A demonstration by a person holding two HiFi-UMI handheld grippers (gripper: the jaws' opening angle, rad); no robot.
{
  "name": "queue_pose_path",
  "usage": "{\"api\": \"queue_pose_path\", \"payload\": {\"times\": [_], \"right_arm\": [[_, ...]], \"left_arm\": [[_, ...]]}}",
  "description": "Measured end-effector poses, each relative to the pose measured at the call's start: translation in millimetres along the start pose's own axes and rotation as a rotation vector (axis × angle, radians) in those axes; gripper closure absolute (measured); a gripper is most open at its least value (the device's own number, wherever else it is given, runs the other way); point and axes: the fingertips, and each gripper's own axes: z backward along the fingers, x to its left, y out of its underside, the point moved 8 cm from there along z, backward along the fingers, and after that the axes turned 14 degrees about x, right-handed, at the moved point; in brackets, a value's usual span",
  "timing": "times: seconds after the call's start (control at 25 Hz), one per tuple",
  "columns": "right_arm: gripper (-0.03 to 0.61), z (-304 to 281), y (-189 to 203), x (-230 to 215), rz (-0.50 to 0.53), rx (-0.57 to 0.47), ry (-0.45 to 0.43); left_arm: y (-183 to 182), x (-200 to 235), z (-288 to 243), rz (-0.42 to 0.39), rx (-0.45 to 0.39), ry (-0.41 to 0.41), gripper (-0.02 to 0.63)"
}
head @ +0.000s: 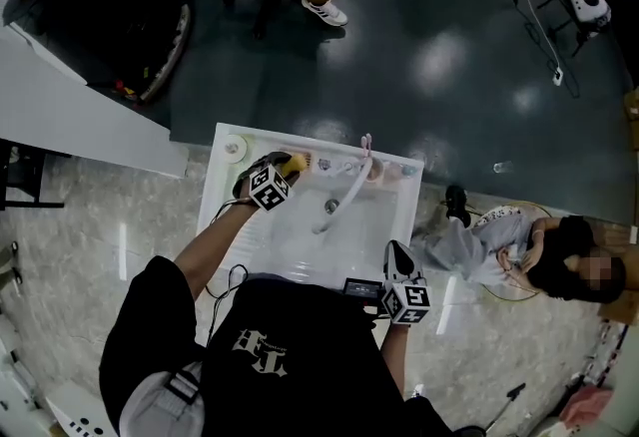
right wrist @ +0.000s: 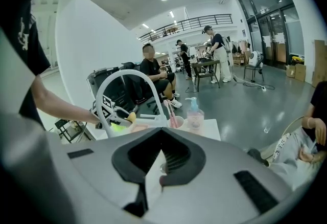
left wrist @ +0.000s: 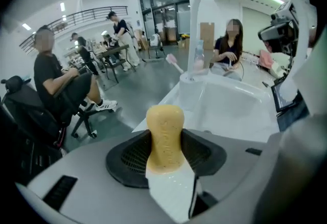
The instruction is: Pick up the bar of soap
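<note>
A yellow-orange bar of soap [left wrist: 164,138] stands on end between the jaws of my left gripper [head: 278,174], which is shut on it. In the head view the soap [head: 294,164] pokes out past the marker cube, above the back left corner of the white sink [head: 300,260]. The right gripper view shows the same soap [right wrist: 132,115] held up beside the curved white faucet [right wrist: 125,82]. My right gripper [head: 396,253] hovers at the sink's front right edge, its jaws together with nothing between them.
A pump bottle [right wrist: 194,113] and a cup of toothbrushes [right wrist: 173,118] stand on the sink's back rim. A round dish [head: 235,148] sits at its back left corner. A dark phone [head: 361,287] lies at the front edge. A person [head: 539,260] sits on the floor to the right.
</note>
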Motion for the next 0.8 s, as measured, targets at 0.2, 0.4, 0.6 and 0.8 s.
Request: {"api": "queue_pose_path", "payload": {"times": [0.2,0.4,0.6,0.8], "right_arm": [[0.574,4.6,-5.6,3.5,0.034,-0.025,-0.017],[0.574,9.1,-7.9,10.7,0.073,-0.047,-0.051],[0.574,19.6,-10.4,22.8,0.110,-0.096,-0.058],[0.574,27.5,-20.5,33.9,0.142,-0.156,-0.072]], "left_arm": [[13.1,-18.7,55.7,0.149,-0.172,-0.017,0.425],[13.5,-34.9,115.3,0.293,-0.344,-0.016,0.425],[10.7,-56.1,169.7,0.350,-0.529,-0.019,0.425],[13.6,-76.3,209.2,0.380,-0.685,-0.019,0.425]]}}
